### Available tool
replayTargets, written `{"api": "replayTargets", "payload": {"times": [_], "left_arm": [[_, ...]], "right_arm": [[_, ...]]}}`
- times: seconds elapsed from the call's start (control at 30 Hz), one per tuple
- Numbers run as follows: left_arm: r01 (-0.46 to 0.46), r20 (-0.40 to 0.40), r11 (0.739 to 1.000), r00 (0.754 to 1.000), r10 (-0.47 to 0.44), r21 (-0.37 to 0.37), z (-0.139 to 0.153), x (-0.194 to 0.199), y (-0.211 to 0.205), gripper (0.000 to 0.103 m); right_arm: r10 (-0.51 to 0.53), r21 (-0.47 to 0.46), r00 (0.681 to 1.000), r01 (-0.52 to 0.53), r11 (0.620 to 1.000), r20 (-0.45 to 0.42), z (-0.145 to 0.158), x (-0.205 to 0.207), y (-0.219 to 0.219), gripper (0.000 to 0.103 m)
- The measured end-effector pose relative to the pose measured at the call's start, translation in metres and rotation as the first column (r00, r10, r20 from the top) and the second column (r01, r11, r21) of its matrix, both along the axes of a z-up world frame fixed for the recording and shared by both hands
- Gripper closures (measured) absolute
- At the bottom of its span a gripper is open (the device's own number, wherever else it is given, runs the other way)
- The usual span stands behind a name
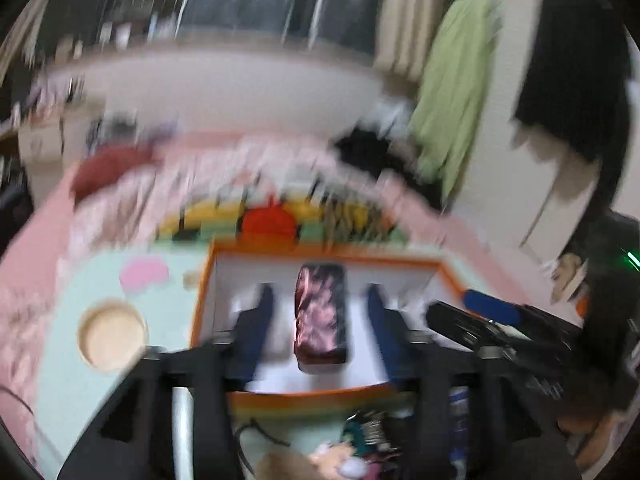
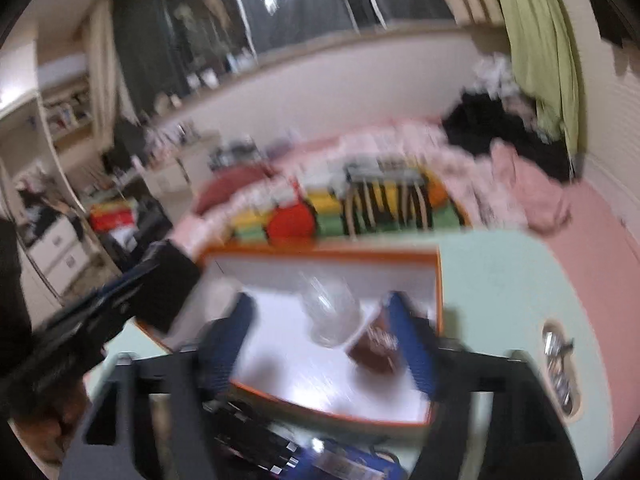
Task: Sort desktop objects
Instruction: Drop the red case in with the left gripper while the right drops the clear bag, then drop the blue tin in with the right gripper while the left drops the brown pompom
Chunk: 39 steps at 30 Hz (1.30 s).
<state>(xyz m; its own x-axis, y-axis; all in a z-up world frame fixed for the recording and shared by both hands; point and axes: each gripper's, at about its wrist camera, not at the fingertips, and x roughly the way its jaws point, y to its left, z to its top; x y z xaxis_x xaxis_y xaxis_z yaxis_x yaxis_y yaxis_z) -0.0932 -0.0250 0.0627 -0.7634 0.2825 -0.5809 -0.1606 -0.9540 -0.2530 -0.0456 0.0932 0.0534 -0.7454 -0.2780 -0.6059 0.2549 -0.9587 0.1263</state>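
Both views are blurred by motion. An orange-rimmed white box [image 1: 202, 300] sits on the pale green desk. A dark red-brown patterned case [image 1: 320, 312] lies inside it. My left gripper [image 1: 320, 300] is open above the box, its blue fingers either side of the case without touching it. In the right wrist view the same box [image 2: 439, 292] holds a clear plastic item [image 2: 330, 312] and the brown case [image 2: 378, 348]. My right gripper [image 2: 324, 320] is open over the box and holds nothing. The other gripper [image 2: 120, 300] shows at left.
A round tan lid [image 1: 113, 334] and a pink patch [image 1: 144, 274] lie on the desk left of the box. Small cluttered items [image 1: 368, 436] sit in front of the box. A metal object [image 2: 558, 372] lies on the desk at right. A pink bed lies behind.
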Motion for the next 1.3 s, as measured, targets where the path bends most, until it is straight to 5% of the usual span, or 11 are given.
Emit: {"api": "replayTargets", "payload": {"times": [0.03, 0.13, 0.23, 0.37, 0.47, 0.63, 0.8, 0.93, 1.3], "left_arm": [[0.011, 0.029, 1.0, 1.0, -0.011, 0.004, -0.008, -0.004, 0.001, 0.042], [0.007, -0.026, 0.995, 1.0, -0.01, -0.096, -0.016, 0.001, 0.01, 0.035], [0.036, -0.024, 0.998, 0.999, -0.038, -0.054, -0.015, 0.004, 0.008, 0.035], [0.039, -0.132, 0.999, 0.99, -0.039, -0.005, 0.005, 0.039, -0.004, 0.035], [0.054, -0.148, 0.998, 0.987, -0.056, -0.021, 0.013, 0.062, -0.004, 0.02], [0.081, -0.072, 0.995, 0.994, -0.085, -0.063, -0.019, 0.115, -0.008, 0.019], [0.068, 0.02, 0.983, 0.998, -0.066, -0.169, -0.059, 0.139, -0.002, 0.019], [-0.006, -0.075, 0.97, 0.997, -0.013, -0.244, -0.072, 0.15, 0.01, 0.015], [0.001, -0.073, 0.971, 0.997, -0.019, -0.238, -0.065, 0.151, 0.011, 0.014]], "right_arm": [[0.008, 0.06, 0.998, -0.004, 0.998, -0.064, -0.002, 0.009, -0.004, 0.028], [0.012, 0.096, 0.998, -0.007, 0.995, -0.058, -0.004, 0.011, -0.006, 0.028], [0.003, 0.067, 0.998, 0.001, 0.998, -0.057, -0.002, 0.01, 0.0, 0.028], [-0.035, -0.027, 0.99, 0.031, 0.999, -0.134, 0.011, 0.033, 0.019, 0.028], [-0.041, -0.041, 0.986, 0.034, 0.999, -0.164, 0.02, 0.062, 0.027, 0.023], [-0.09, -0.035, 0.992, 0.087, 0.996, -0.088, -0.008, 0.112, 0.043, 0.015], [-0.076, 0.138, 0.995, 0.084, 0.987, -0.062, -0.039, 0.141, 0.046, 0.015], [-0.085, 0.213, 0.995, 0.095, 0.972, -0.057, -0.064, 0.138, 0.046, 0.004], [-0.07, 0.203, 0.996, 0.081, 0.976, -0.061, -0.066, 0.137, 0.052, 0.002]]}}
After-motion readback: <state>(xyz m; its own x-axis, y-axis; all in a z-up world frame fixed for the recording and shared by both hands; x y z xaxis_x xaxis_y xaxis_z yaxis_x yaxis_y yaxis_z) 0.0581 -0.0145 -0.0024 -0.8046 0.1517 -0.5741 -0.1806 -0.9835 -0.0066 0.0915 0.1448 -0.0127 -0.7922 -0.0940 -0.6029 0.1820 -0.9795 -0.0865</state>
